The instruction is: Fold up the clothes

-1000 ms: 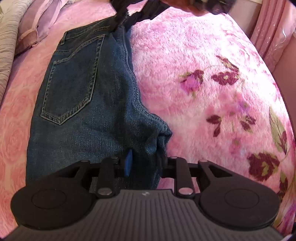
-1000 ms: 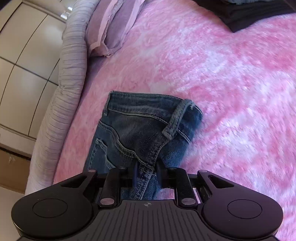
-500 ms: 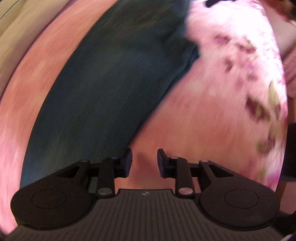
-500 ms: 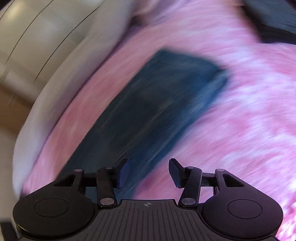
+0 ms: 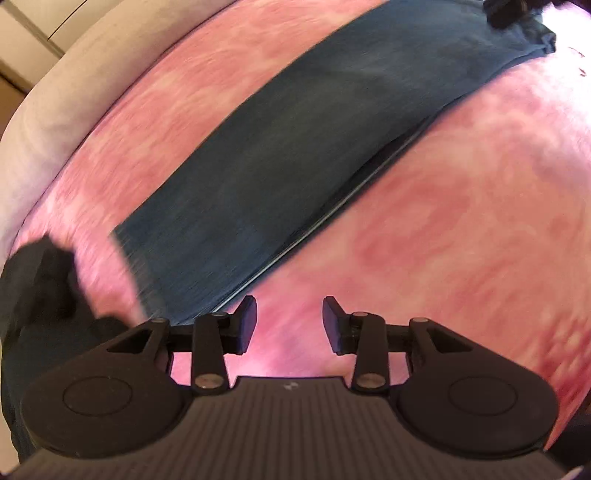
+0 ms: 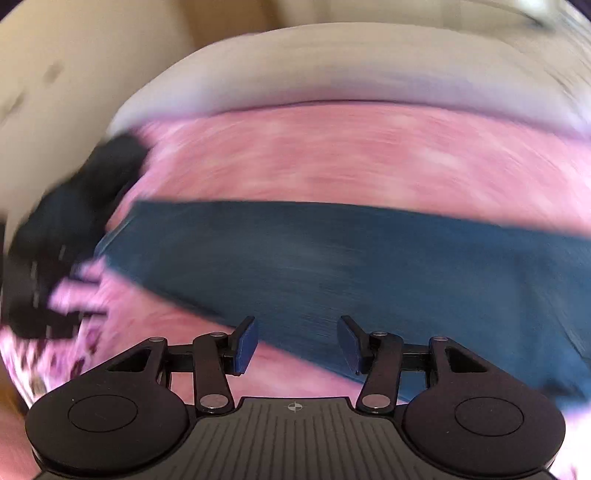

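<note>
Denim jeans [image 5: 295,155] lie flat lengthwise on pink bedspread [image 5: 461,240]; left gripper [image 5: 290,325], jaws just widened, and right gripper [image 6: 295,345] both parted, empty; best pinch matching hem corners squarely.

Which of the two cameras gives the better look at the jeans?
The left wrist view: the jeans stretch nearly their whole folded length across the pink blanket, layered edge visible. The right wrist view shows a blurrier band running off the frame's right side.

A bed under a fuzzy pink blanket [image 5: 461,221] fills both views; pale grey bedding [image 6: 351,74] (blurred) edges its top, cream cabinet panels [image 5: 29,29] at upper left.
</note>
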